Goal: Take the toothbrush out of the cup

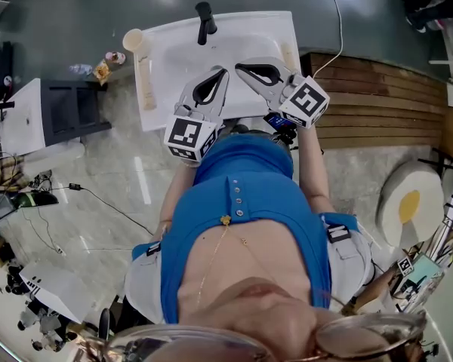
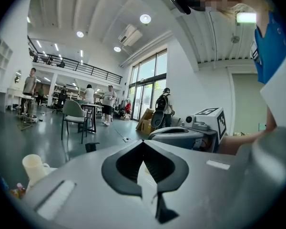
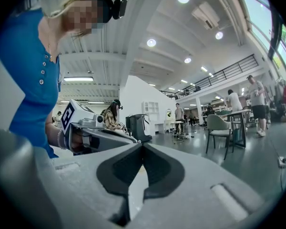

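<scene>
Left tool (image 1: 225, 72) and right tool (image 1: 238, 68) are held level over the white basin (image 1: 170, 47), tips nearly meeting. Each has its jaws pressed together on nothing, a posture that suggests transit, not grasping. The cup (image 1: 134, 40) stands on the basin's far-left corner, well apart from both. No toothbrush shows in it, though a pale strip (image 1: 144, 81) lying on the rim beside it may be one.

White washbasin (image 1: 238, 23): cream cup (image 1: 134, 40) on left corner, black tap (image 1: 205, 21) on rim.
</scene>
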Motion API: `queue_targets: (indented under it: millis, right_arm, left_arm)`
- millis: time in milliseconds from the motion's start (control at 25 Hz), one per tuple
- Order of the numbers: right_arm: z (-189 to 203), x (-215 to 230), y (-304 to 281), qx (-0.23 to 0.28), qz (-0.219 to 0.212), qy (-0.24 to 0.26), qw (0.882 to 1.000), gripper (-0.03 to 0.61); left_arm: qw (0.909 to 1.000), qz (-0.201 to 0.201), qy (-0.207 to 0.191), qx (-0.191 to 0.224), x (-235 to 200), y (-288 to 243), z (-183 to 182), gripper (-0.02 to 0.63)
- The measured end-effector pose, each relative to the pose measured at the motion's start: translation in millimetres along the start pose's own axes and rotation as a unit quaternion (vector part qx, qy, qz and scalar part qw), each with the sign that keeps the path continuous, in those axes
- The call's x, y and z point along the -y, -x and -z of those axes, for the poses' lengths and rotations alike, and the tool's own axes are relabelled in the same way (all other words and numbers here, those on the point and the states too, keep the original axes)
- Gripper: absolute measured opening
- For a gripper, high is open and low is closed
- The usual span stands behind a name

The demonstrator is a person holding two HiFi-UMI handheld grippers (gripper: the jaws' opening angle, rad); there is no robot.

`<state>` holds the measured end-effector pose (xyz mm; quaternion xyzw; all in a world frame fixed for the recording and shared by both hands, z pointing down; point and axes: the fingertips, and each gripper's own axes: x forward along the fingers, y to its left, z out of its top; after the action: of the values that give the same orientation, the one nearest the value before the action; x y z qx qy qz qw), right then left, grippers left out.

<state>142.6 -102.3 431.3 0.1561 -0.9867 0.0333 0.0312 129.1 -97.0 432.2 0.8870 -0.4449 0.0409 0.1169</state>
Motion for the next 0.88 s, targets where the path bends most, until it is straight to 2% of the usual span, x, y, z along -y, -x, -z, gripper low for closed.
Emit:
queue_targets:
  millis: [880]
  right_arm:
    - [-5.8,8.0,13.7,0.003,0.012,0.0,1.0,0.0]
  left_arm:
    - [0.9999,0.009,-0.007,0.006,12.0,-7.4,-11.0,0.002]
